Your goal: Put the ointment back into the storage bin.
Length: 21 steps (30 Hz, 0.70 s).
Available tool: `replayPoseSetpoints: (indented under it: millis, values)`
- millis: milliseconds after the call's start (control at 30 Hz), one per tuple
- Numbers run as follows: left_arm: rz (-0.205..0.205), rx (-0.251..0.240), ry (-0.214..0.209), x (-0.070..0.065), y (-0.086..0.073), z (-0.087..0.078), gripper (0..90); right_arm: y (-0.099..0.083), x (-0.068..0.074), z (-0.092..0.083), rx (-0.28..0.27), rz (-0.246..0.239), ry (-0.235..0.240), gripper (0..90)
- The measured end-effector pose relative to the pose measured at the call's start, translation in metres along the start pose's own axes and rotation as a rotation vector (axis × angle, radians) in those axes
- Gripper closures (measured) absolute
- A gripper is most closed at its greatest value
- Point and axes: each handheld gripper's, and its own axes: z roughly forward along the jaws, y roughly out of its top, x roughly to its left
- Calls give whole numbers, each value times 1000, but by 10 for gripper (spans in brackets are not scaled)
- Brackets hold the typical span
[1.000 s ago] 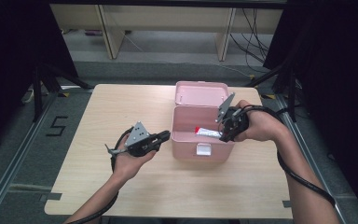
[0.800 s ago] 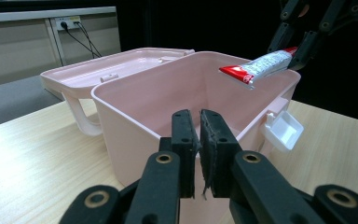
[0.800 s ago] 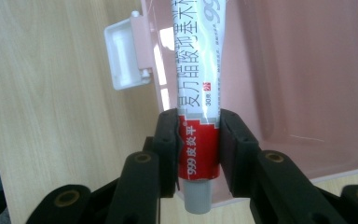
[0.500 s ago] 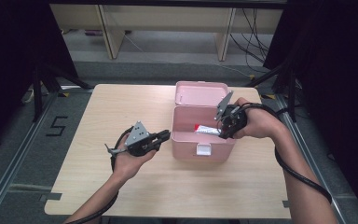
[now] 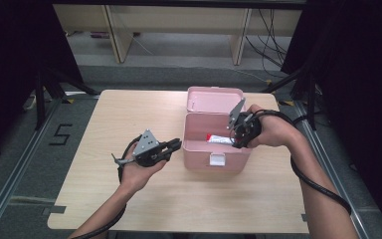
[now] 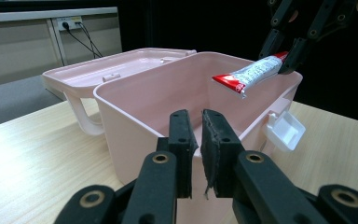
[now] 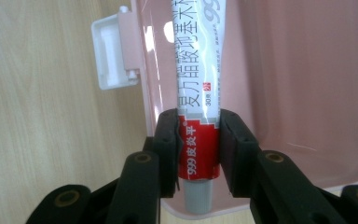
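So far the work looks about midway: the pink box (image 5: 218, 149) stands on the wooden table (image 5: 104, 124) with its lid (image 5: 214, 99) already swung back and lying open behind it, and the white latch (image 5: 217, 160) on the front wall hangs free. The right gripper (image 5: 236, 133) holds a red-and-white ointment tube (image 5: 220, 139) over the open box; in the right gripper view its pads press on the red band of the tube (image 7: 198, 140) near the grey cap, with the printed white body running out ahead of the jaws above the pink floor of the box. In the left gripper view the same tube (image 6: 251, 73) hangs level above the far rim, clear of the walls and not yet resting on anything, so whether it is on its way in or out cannot be read from these pictures alone; judged by how it sits over the cavity, setting it down inside seems the step in hand. The left gripper (image 5: 175, 146) waits just beside the box's left wall, holding nothing; its jaws have just been opening a little and stand only slightly apart, with nothing between the pads (image 6: 182, 135). What appears left is to lower the tube, release it, draw the right gripper clear, and then bring the lid over and snap the latch, a job for which the free left gripper is well placed.
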Motion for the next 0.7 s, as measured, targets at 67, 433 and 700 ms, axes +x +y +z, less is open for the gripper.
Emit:
replayPoseSetpoints:
  millis: [67, 433, 700]
  values:
    - [0, 0, 0, 0, 0, 0, 812, 0, -1, 1, 2, -6, 4, 713]
    - [-5, -4, -2, 0, 0, 0, 806, 1, -2, 9, 17, -7, 16, 713]
    - [-1, 2, 0, 0, 0, 0, 806, 1, -3, 16, 37, -15, 21, 714]
